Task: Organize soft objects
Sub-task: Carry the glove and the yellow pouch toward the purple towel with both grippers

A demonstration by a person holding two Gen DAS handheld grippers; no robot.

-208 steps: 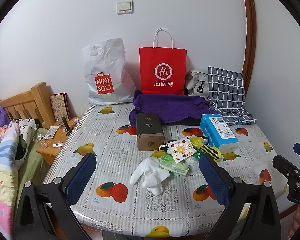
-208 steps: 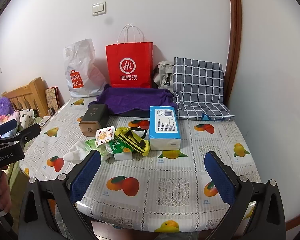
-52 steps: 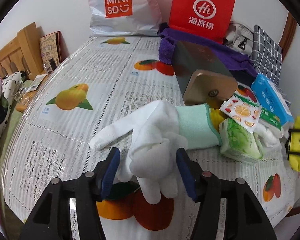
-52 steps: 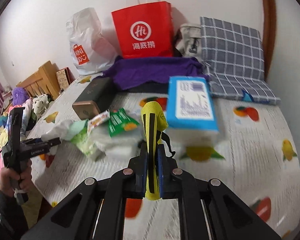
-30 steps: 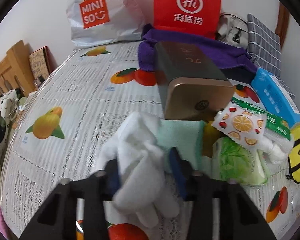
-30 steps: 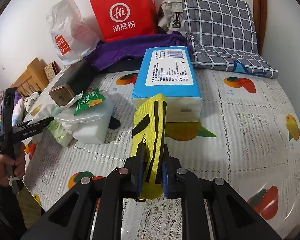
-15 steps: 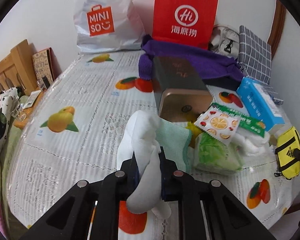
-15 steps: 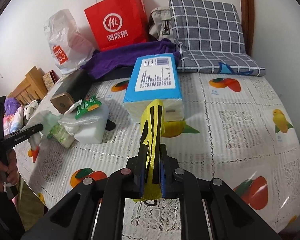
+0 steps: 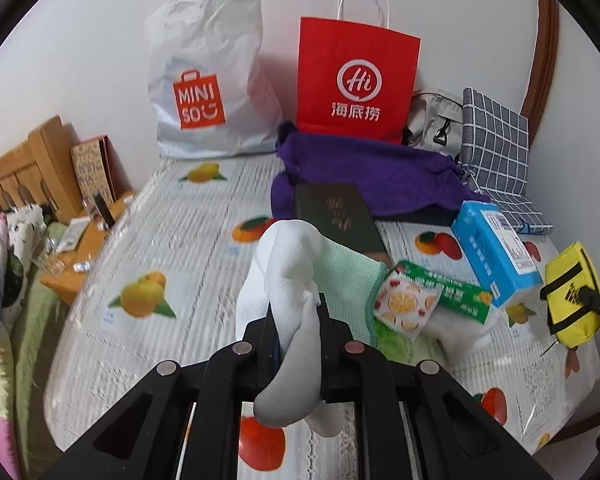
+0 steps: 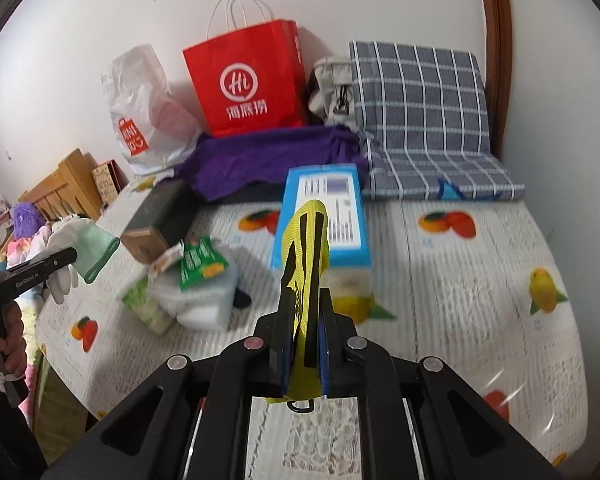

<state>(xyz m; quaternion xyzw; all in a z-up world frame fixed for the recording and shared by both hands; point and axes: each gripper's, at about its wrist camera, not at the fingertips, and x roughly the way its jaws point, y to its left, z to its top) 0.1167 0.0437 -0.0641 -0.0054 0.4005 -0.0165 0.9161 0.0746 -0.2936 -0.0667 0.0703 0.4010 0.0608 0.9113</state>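
Two grippers over the fruit-print tablecloth [image 9: 172, 240]: left gripper [image 9: 298, 322] clamps white glove [image 9: 288, 280]; right gripper [image 10: 303, 336] clamps yellow pouch [image 10: 304, 256].

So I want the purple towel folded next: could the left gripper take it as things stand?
Probably not yet. The left gripper is shut on the white glove, so it has no free jaws. The purple towel also lies behind the dark box, at the far side of the table.

brown box [image 9: 336, 216]: front end behind white glove [image 9: 288, 280] | tissue pack [image 10: 324, 208]: label blurred, partly behind yellow pouch [image 10: 304, 256]
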